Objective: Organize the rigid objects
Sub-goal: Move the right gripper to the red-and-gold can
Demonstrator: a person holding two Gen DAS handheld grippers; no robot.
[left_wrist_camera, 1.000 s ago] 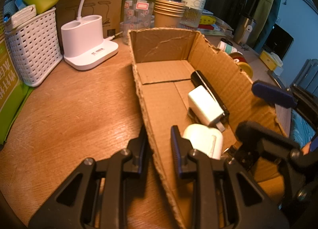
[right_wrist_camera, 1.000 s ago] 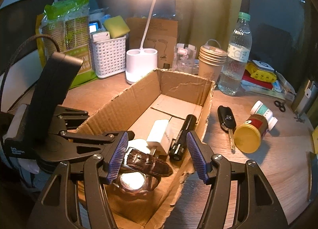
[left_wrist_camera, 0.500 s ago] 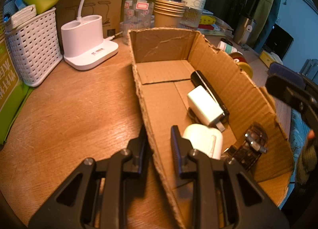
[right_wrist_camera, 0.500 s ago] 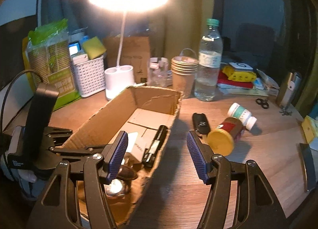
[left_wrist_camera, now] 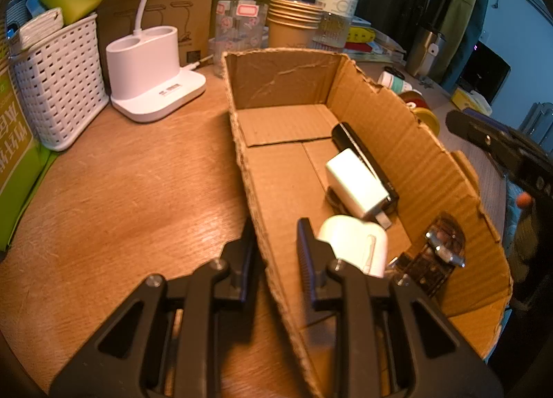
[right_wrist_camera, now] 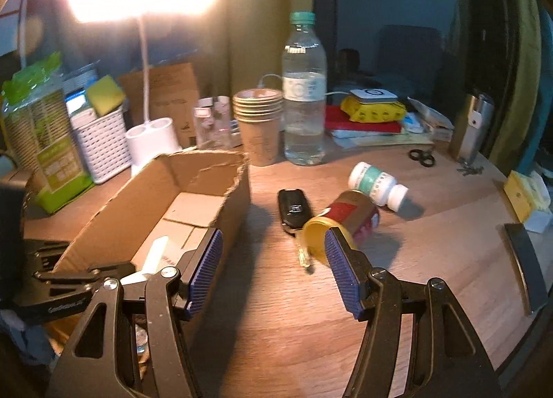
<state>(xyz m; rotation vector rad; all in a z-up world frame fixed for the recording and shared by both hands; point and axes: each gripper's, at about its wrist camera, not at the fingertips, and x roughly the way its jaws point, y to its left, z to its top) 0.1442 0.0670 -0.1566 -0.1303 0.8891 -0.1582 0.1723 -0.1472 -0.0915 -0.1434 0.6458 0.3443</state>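
— Jaws first: what are they doing?

— Left gripper (left_wrist_camera: 274,253) is clamping the near side wall of the cardboard box (left_wrist_camera: 408,142), one finger outside and one inside, steadying it on the bench (left_wrist_camera: 131,197). Right gripper (right_wrist_camera: 273,272) is hanging with its jaws parted and nothing between them, over bare wood just beside the box.

— What is already sitting in the box?

— A black flashlight (left_wrist_camera: 363,156) is lying along the far wall, a white charger plug (left_wrist_camera: 356,183) is leaning against it, a rounded white case (left_wrist_camera: 352,242) is sitting nearer, and a leather-strapped watch (left_wrist_camera: 437,253) is resting in the near corner.

— And what is remaining?

— Three things are lying out on the bench, near the box: a black car key (right_wrist_camera: 293,208), a yellow-lidded jar (right_wrist_camera: 345,225) on its side touching the key's blade end, and a white pill bottle (right_wrist_camera: 376,183) just behind it. I am judging the job roughly past halfway, with the key or jar looking like the next pick, since the right jaws are pointing toward them.
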